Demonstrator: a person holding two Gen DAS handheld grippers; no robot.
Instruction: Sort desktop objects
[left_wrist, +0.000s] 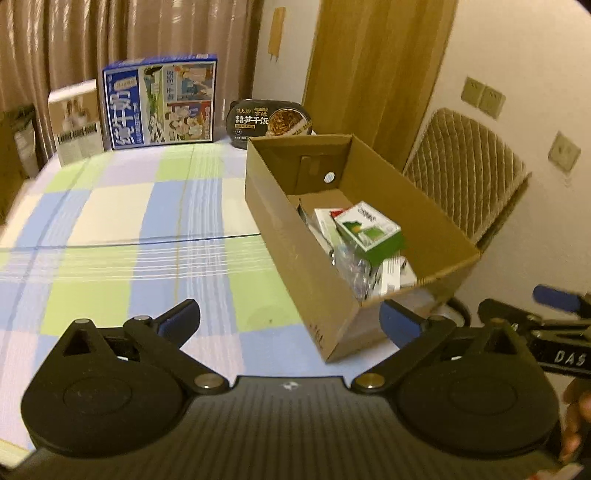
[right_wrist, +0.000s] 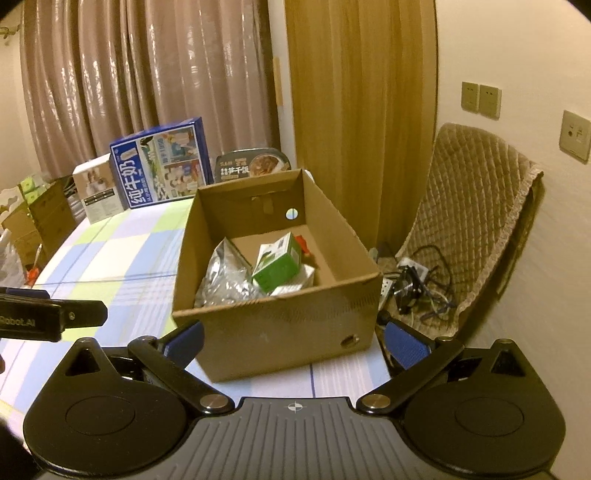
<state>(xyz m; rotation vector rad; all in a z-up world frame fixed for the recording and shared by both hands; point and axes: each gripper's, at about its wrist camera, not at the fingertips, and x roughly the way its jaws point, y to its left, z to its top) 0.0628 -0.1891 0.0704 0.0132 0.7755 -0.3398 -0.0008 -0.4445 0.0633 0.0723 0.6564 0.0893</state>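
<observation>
Open brown cardboard box (right_wrist: 273, 325) on a table covered by a blue, green and white checked cloth (left_wrist: 122, 229), standing at the cloth's right side with its right wall along the table edge. Inside lie a green-and-white carton (right_wrist: 279, 264), tilted on a crumpled silver foil bag (right_wrist: 225, 277) and other white packets; what lies beneath is unclear. The left gripper (left_wrist: 291, 319) stands wide with nothing between its blue-padded fingers, over bare cloth just short of the box's near corner. The right gripper (right_wrist: 295, 341) is likewise wide and empty, spanning the box's near wall. Left of the box the cloth lies open back to an upright blue milk carton case (left_wrist: 160, 101), a black meal tray (left_wrist: 269, 123) and a small white box (left_wrist: 75, 120) at the far edge.
</observation>
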